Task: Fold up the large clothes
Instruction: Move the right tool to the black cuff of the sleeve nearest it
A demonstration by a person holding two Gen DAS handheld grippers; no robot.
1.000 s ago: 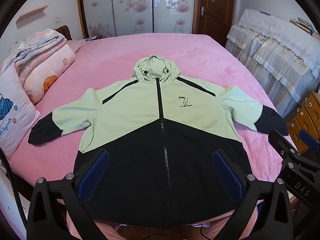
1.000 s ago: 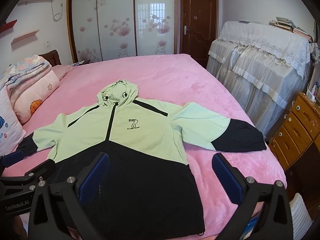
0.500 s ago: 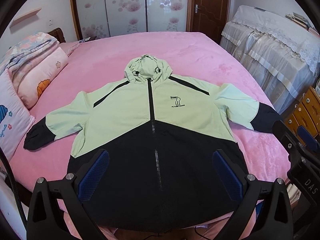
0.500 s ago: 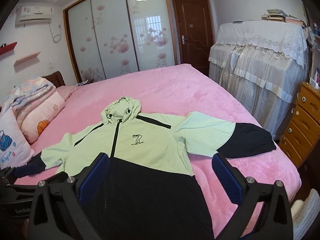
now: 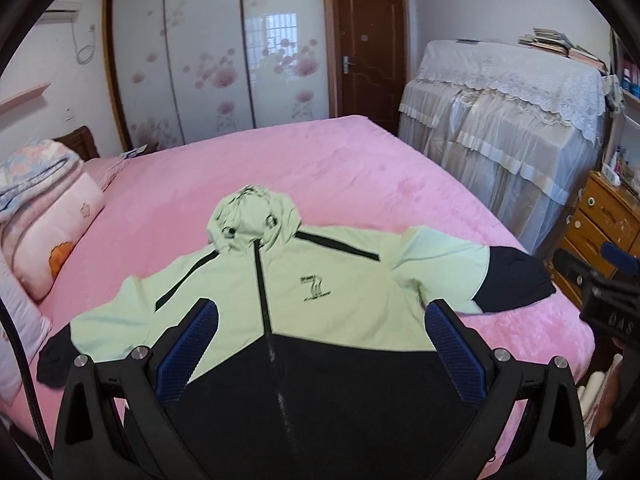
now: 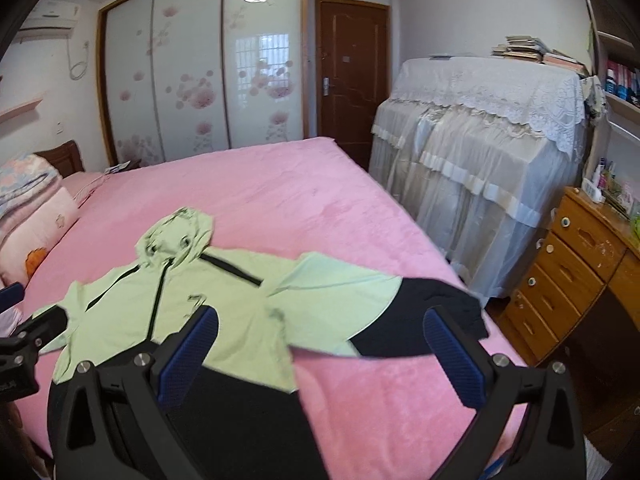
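A light green and black hooded jacket (image 5: 312, 300) lies flat and front up on the pink bed (image 5: 320, 160), sleeves spread, hood toward the far side. It also shows in the right wrist view (image 6: 224, 304). My left gripper (image 5: 320, 344) is open and empty above the jacket's black lower half. My right gripper (image 6: 320, 352) is open and empty above the jacket's right side, near the right sleeve's black cuff (image 6: 424, 316). The right gripper also shows at the right edge of the left wrist view (image 5: 612, 300).
Pillows and folded quilts (image 5: 44, 216) lie at the bed's left. A lace-covered piece of furniture (image 6: 480, 152) and a wooden drawer chest (image 6: 568, 272) stand right of the bed. Sliding wardrobe doors (image 5: 216, 60) and a brown door (image 5: 368, 48) are behind.
Both grippers have tilted upward and shifted; more of the room and less of the jacket's hem is in view. Both stay open. The jacket has not moved.
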